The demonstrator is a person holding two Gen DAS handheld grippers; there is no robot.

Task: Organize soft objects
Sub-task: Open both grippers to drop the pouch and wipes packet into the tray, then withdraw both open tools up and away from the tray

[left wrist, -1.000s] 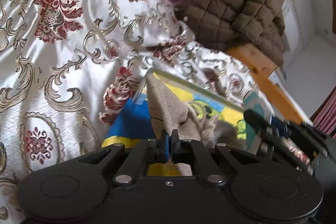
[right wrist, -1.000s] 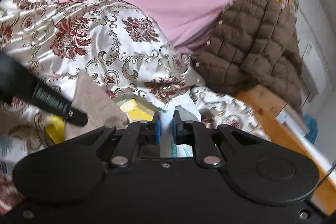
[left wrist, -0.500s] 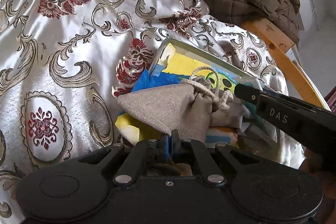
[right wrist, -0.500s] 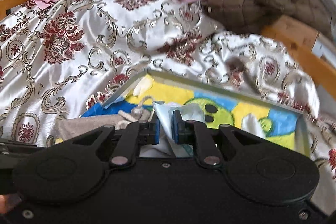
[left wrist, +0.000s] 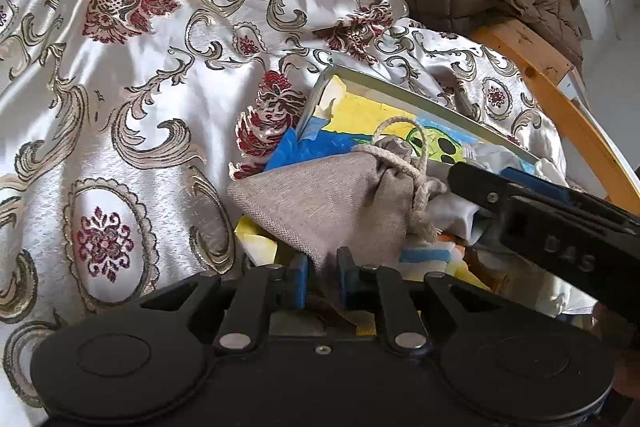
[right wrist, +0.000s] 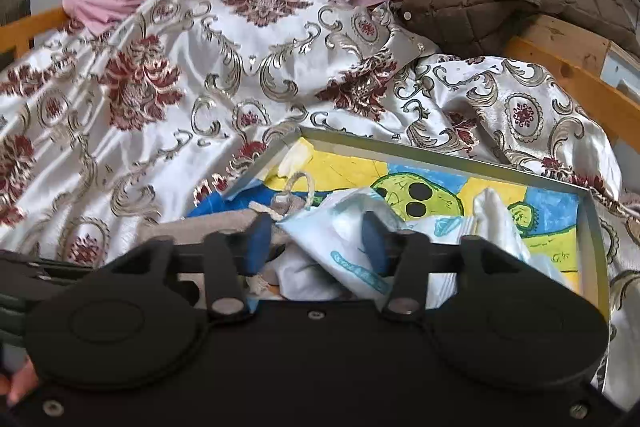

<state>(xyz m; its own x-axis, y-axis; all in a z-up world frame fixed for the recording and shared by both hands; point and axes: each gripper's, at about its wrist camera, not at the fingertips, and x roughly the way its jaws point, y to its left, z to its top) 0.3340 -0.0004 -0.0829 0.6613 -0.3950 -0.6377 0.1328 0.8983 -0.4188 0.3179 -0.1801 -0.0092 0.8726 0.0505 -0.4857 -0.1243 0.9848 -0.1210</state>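
Right tongs (right wrist: 316,247) now parted, one pouch (left wrist: 332,203), one tray (right wrist: 440,149)

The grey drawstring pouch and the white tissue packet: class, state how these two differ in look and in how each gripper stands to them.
The grey drawstring pouch is woven cloth tied with cord; the white tissue packet is glossy with blue print.
The left gripper is shut on the pouch; the right gripper is open, its pads either side of the packet.
Both lie in the painted tray.
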